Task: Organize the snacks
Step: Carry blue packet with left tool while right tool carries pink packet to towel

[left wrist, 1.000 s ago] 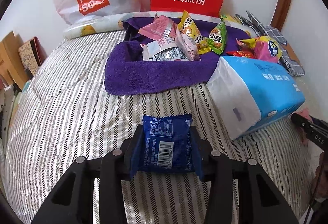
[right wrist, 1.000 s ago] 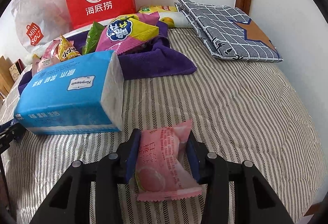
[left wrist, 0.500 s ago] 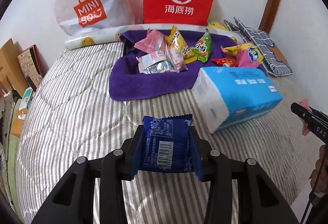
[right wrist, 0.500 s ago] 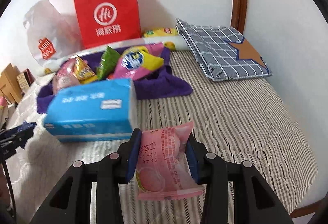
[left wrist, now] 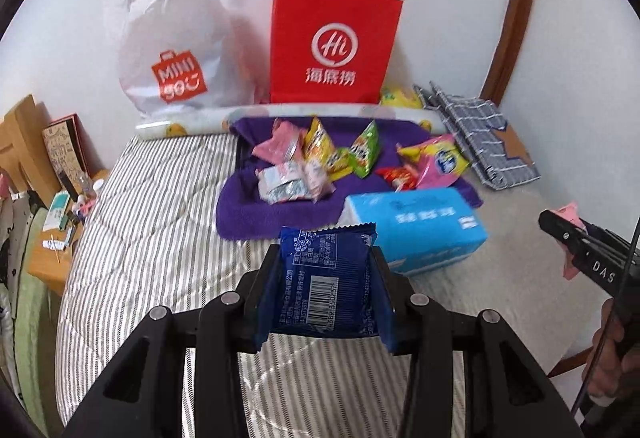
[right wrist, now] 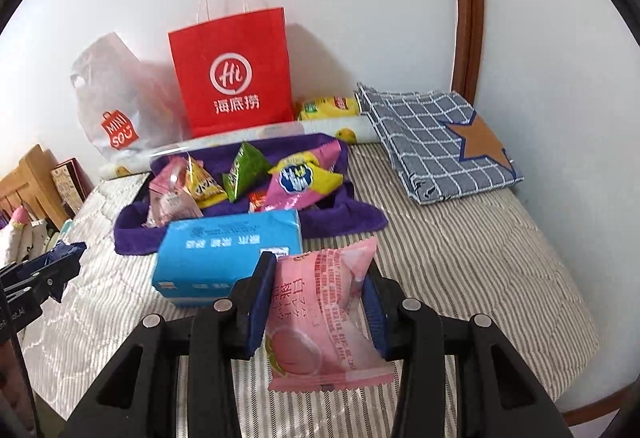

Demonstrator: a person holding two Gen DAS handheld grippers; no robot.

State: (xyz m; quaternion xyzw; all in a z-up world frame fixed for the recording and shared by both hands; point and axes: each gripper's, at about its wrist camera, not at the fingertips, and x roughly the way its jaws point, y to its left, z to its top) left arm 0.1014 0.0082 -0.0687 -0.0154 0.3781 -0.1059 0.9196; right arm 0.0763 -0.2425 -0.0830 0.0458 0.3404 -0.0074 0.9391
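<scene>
Fingers of left gripper [left wrist: 325, 280] clamp blue packet [left wrist: 326, 284] (barcode up); right gripper [right wrist: 316, 302] pinches pink packet [right wrist: 320, 318].

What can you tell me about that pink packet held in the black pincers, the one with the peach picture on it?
The pink snack packet is a small pillow-shaped pouch of glossy plastic film with crimped, saw-toothed ends. A round peach picture sits near its lower end, with white characters and fine red print above. It looks sealed and puffy. It is clamped at its sides between the blue-padded fingers of the right gripper, raised above the striped bedspread, its length along the fingers. Nothing else touches it; the blue tissue pack lies behind it.
</scene>
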